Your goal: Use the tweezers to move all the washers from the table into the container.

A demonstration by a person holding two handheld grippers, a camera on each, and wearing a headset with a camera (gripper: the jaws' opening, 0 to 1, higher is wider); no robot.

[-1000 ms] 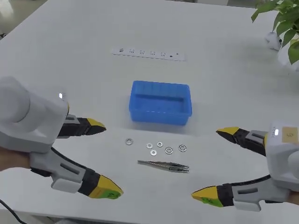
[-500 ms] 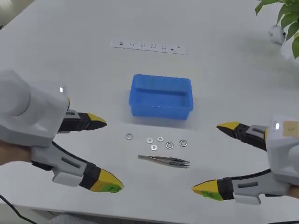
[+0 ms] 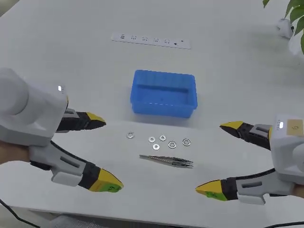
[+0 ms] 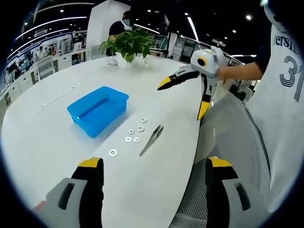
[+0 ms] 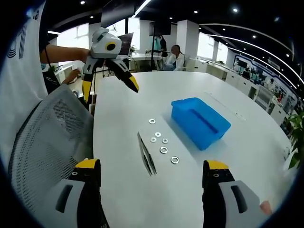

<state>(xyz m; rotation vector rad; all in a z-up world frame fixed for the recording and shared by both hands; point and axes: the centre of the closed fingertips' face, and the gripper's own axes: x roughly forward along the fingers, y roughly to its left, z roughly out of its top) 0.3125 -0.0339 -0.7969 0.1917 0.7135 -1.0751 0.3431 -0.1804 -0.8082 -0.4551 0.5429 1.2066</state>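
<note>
Several small metal washers (image 3: 162,141) (image 4: 134,134) (image 5: 160,140) lie loose on the white table, just in front of a blue plastic container (image 3: 164,93) (image 4: 97,109) (image 5: 200,121). Steel tweezers (image 3: 166,161) (image 4: 151,139) (image 5: 146,154) rest flat on the table on the near side of the washers. My left gripper (image 3: 102,153) (image 4: 154,167) hovers open to the left of them, holding nothing. On the other side my right gripper (image 3: 222,157) (image 5: 148,169) also hangs open and unloaded, to the right of the tweezers.
A white power strip (image 3: 150,41) lies beyond the container. A potted plant (image 3: 295,14) (image 4: 127,43) stands at the far right corner. A mesh chair (image 5: 45,137) sits at the table's near edge. People sit or stand at other desks in the background.
The head camera has tilted, so the whole scene sits slightly higher in view. Both grippers stay open in nearly the same places; washers, tweezers and container have not moved.
</note>
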